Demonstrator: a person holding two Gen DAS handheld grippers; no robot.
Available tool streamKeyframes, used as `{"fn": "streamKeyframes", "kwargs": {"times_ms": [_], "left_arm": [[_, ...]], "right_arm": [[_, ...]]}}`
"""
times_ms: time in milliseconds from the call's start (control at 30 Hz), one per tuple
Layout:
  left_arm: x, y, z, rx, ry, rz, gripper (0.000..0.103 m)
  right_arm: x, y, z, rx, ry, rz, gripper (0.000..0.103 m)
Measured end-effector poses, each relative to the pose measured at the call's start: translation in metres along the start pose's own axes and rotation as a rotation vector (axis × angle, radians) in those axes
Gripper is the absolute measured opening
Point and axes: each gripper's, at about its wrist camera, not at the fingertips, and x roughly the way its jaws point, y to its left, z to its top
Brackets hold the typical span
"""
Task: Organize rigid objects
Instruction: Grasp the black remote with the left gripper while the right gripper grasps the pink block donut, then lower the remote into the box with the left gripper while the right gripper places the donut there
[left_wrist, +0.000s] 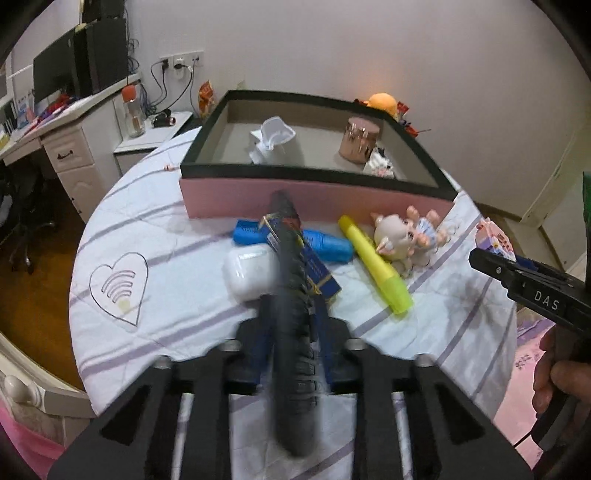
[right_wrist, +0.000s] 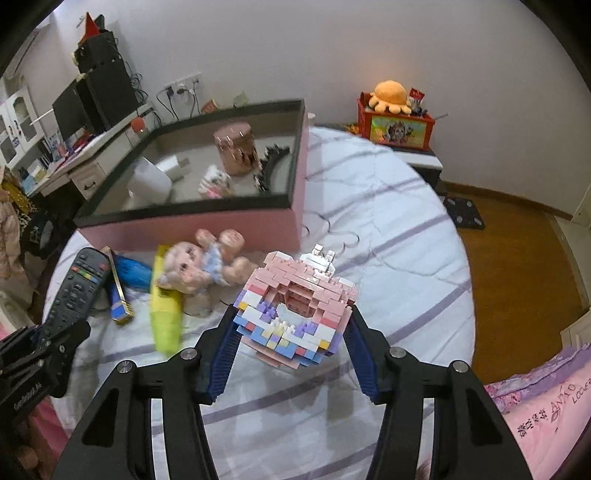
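My left gripper is shut on a black remote control, held edge-on above the bed; the remote also shows in the right wrist view. My right gripper is shut on a pink and white brick model, held above the bed; the model also shows in the left wrist view. Ahead stands a pink box with a black rim, also in the right wrist view. It holds a rose-gold tin, a white item and small toys.
On the striped bedspread in front of the box lie a white earbud case, a blue flat box, a blue roll, a yellow highlighter and a doll. A desk stands left; a red box with an orange plush right.
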Motion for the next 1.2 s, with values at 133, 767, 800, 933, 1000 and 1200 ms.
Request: {"fn": "streamKeyframes", "kwargs": {"times_ms": [133,767,800,933,1000,1200], "left_arm": [[0.008,0.011,0.003,-0.015,0.021,0.001,0.017],[-0.026,0.018,0.044,-0.004,-0.094,-0.063,0.016],[-0.028,0.019,0.051,-0.003,-0.105,-0.062,0.016],[-0.029,0.022,0.089,0.002,-0.147,-0.056,0.016],[-0.023,0.023,0.110,0.006,-0.157,-0.042,0.016],[0.016,0.022,0.162,0.029,-0.139,-0.010,0.016]], "right_arm": [[-0.006,0.012,0.006,-0.021,-0.018,0.005,0.056],[-0.021,0.038,0.035,-0.076,-0.065,0.048,0.056],[-0.022,0.041,0.041,-0.083,-0.074,0.051,0.056],[-0.018,0.052,0.070,-0.110,-0.106,0.066,0.056],[-0.012,0.060,0.091,-0.126,-0.116,0.083,0.056],[0.025,0.077,0.133,-0.132,-0.079,0.137,0.056]]}}
